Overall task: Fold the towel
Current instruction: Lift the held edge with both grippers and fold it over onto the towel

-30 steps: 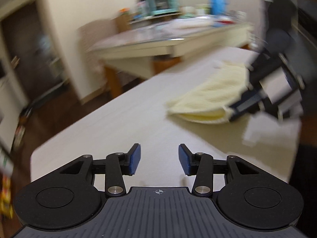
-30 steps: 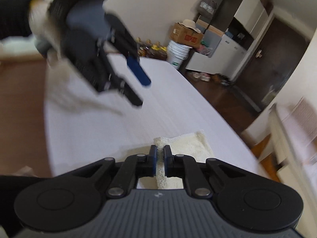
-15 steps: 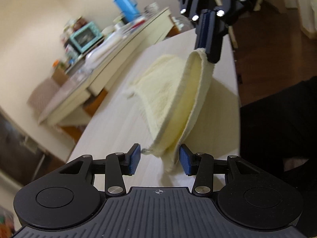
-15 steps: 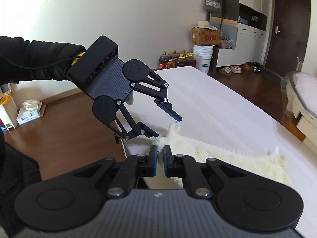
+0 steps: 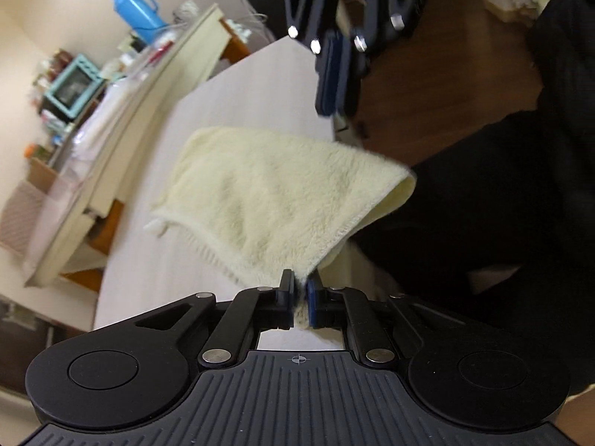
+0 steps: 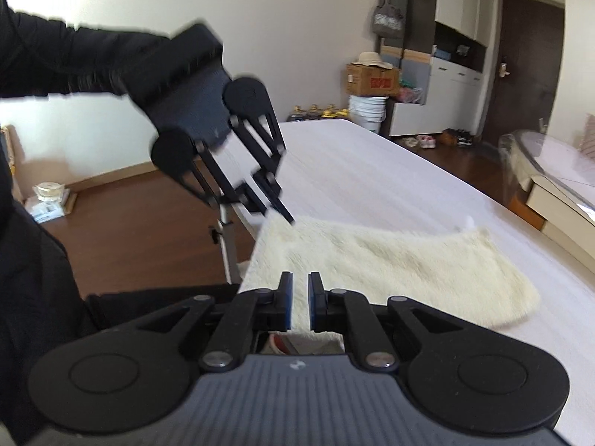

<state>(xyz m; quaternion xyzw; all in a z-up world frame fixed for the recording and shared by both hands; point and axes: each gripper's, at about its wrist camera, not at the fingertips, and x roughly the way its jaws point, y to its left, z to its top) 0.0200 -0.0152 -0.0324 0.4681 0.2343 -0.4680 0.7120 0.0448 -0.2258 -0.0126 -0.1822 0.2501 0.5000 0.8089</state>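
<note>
Our left gripper (image 5: 298,290) has just closed and pinches a near corner of the towel (image 5: 275,189). Our right gripper (image 6: 299,301) has just been easing apart; the towel's edge lies between its pads, and we cannot tell whether they press it. The towel lies near the bench (image 6: 357,171) corner, its near edge lifted. It looks soft, light and limp to us, so it should sag anywhere unsupported; corners seem the best hold. From the right wrist view its long axis runs from the near left corner toward the far right.
</note>
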